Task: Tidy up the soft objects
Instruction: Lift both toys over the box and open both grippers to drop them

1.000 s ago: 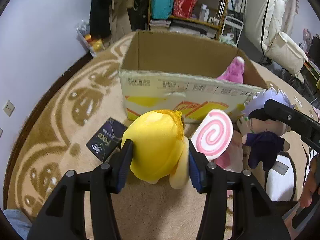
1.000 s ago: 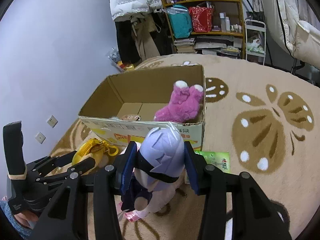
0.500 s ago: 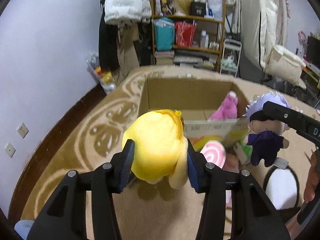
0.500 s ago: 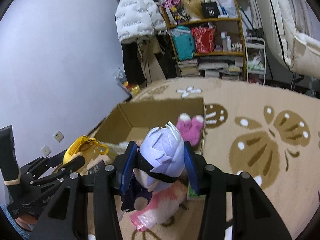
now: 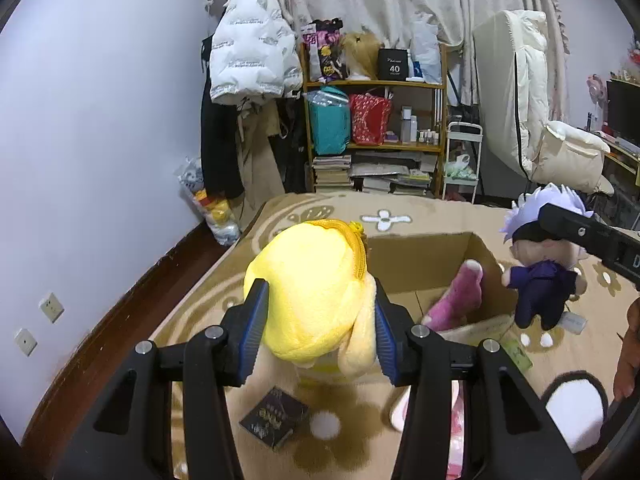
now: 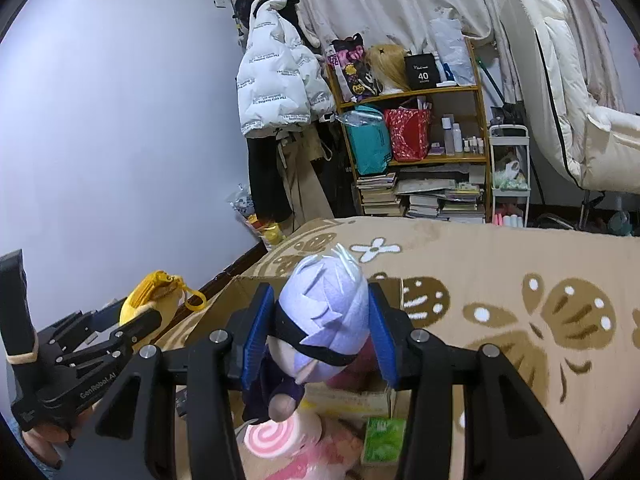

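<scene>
**Both grippers loaded above the box**

You are working over a tan pile rug (image 6: 500,264) with brown leaf and white flower motifs, laid to a lilac wall with a dark skirting. Ahead of both jaws stand a cluttered wooden shelf (image 5: 376,80), a hung white puffer jacket (image 5: 252,52) and cream curtains.

Your left gripper (image 5: 318,332) pinches a rounded yellow plush (image 5: 312,292), fleecy, with a zip along its top; the blue ribbed pads press into both sides. Your right gripper (image 6: 316,334) pinches a doll (image 6: 324,316) by its lilac felt head, dark body hanging below the jaws.

Beyond and below the left jaws sits an open cardboard box (image 5: 424,256) with a pink plush (image 5: 460,296) inside. Below the right jaws lie a pink-swirl plush (image 6: 272,438) and a green packet (image 6: 382,440).
</scene>
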